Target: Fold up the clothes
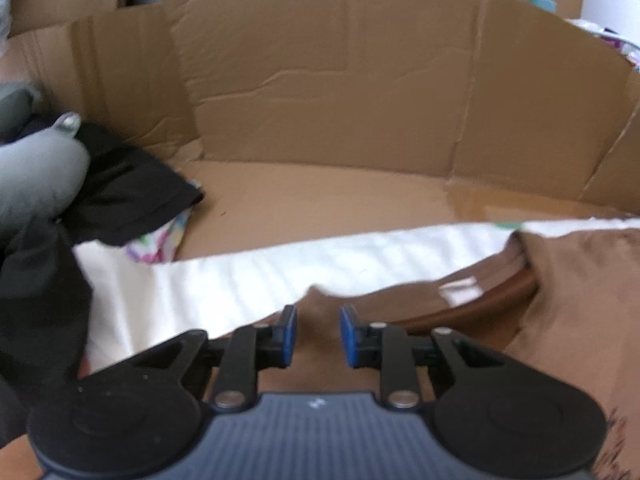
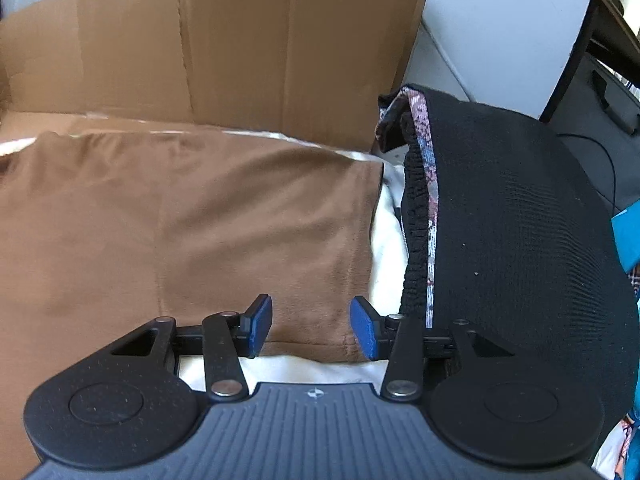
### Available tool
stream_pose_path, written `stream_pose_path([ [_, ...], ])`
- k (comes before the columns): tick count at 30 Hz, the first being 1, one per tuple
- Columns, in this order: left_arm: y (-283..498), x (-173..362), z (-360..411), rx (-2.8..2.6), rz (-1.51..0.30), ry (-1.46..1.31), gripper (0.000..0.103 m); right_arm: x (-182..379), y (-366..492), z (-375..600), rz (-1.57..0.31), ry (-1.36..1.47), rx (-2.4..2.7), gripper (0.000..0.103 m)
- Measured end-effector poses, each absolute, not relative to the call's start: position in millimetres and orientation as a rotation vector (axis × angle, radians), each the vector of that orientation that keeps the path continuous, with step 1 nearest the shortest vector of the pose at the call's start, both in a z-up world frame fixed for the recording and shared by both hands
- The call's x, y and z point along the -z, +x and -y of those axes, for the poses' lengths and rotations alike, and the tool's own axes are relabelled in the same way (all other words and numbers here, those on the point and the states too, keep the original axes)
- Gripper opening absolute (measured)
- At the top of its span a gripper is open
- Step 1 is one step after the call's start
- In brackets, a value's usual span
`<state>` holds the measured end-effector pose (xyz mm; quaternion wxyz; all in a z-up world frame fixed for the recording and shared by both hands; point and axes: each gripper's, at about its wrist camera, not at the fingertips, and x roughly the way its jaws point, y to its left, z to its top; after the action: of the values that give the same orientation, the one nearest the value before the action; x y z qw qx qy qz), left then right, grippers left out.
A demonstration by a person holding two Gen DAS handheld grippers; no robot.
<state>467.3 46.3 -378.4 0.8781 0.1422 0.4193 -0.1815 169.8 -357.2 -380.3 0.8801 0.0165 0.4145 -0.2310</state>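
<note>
A brown garment (image 2: 180,220) lies spread on a white sheet (image 2: 386,236). In the right wrist view my right gripper (image 2: 311,328) is open over its near right corner. The hem lies between the blue pads (image 2: 364,328), which do not press on it. In the left wrist view my left gripper (image 1: 319,334) is shut on the brown garment (image 1: 580,300) near its neckline (image 1: 480,308). The cloth fills the narrow gap and rises in a small peak just past the pads (image 1: 290,332).
Cardboard walls (image 1: 340,80) stand behind the sheet (image 1: 240,276). A heap of black clothes (image 1: 132,188), a grey bundle (image 1: 36,172) and a colourful cloth (image 1: 156,240) lie at the left. A black mesh-textured piece with a patterned band (image 2: 520,220) borders the right side.
</note>
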Motion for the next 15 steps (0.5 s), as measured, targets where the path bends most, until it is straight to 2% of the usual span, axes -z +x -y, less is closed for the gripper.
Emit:
stream_pose_path([
  [8,456.2,363.1,30.2,0.517,-0.844,0.266,0.030,384.6,155.9,355.0,-0.858,0.068,0.459,0.050],
  [10,450.2,363.1,49.3,0.555,-0.846,0.252,0.030,389.8,156.1,354.3,-0.864,0.061,0.442,0.045],
  [15,433.3,375.4,92.4,0.628,-0.881,0.303,0.030,396.9,158.4,355.4,-0.883,0.041,0.461,0.044],
])
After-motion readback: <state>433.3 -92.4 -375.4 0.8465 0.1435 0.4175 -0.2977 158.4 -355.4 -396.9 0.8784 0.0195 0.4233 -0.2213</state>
